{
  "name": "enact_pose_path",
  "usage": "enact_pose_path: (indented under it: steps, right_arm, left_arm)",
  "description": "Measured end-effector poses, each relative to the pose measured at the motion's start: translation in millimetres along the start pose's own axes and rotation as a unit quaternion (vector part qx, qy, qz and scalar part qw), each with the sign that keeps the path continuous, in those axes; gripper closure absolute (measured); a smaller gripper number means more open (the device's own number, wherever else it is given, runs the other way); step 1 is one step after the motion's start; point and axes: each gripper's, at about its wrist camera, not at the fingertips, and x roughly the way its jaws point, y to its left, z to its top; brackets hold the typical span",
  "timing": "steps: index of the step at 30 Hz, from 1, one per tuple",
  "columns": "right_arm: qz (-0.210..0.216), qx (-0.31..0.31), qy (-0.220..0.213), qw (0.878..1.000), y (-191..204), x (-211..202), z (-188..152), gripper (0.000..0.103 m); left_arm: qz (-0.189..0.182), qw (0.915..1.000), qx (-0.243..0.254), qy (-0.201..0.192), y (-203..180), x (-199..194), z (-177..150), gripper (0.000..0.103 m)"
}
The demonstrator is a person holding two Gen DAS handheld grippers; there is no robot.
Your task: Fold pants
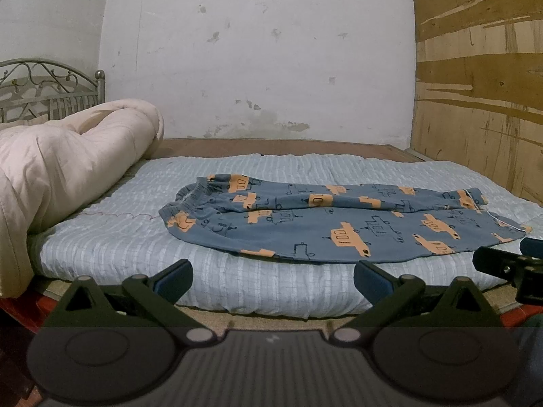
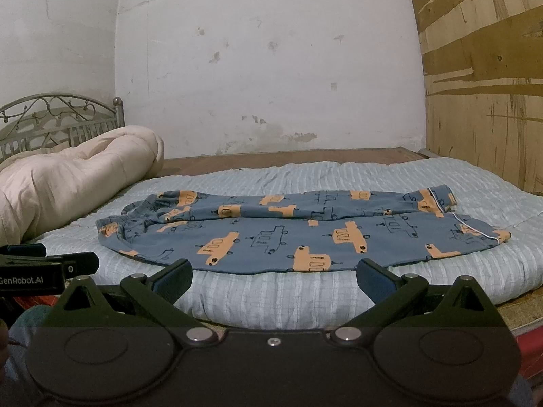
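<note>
I have the pants laid lengthwise across the pale blue quilted mattress pad, waistband toward the rolled cream duvet and cuffs toward the plywood wall. The two legs run side by side, the far one overlapping the near one a little. I judge they are spread this way so the far leg can be brought over the near one along the length, and then the cuffs carried to the waistband. The duvet is pushed against the metal headboard, which I take to be for working room.

I hold both tools low at the near edge of the bed, short of the cloth, so each camera takes in the whole garment before I commit to a grasp.

The left gripper has its fingers spread wide, with nothing between them and no contact with the fabric; the pad shows in the gap. The right gripper is the same: fingers wide apart, holding nothing, with the near hem of the pants just beyond the tips. Whether those tips brush the mattress pad I cannot quite say from this angle. No fold has been made yet, by my reading.
</note>
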Motion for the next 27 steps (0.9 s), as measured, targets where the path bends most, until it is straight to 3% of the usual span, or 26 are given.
enact_pose_path:
  steps: [27]
  right_arm:
    - [0.0,0.0,0.002,1.0,0.2,0.7,-1.0,0.001]
  left_arm:
    - [0.001,1.0,0.001,0.0,-1.8,-1.0,0.3,0.001]
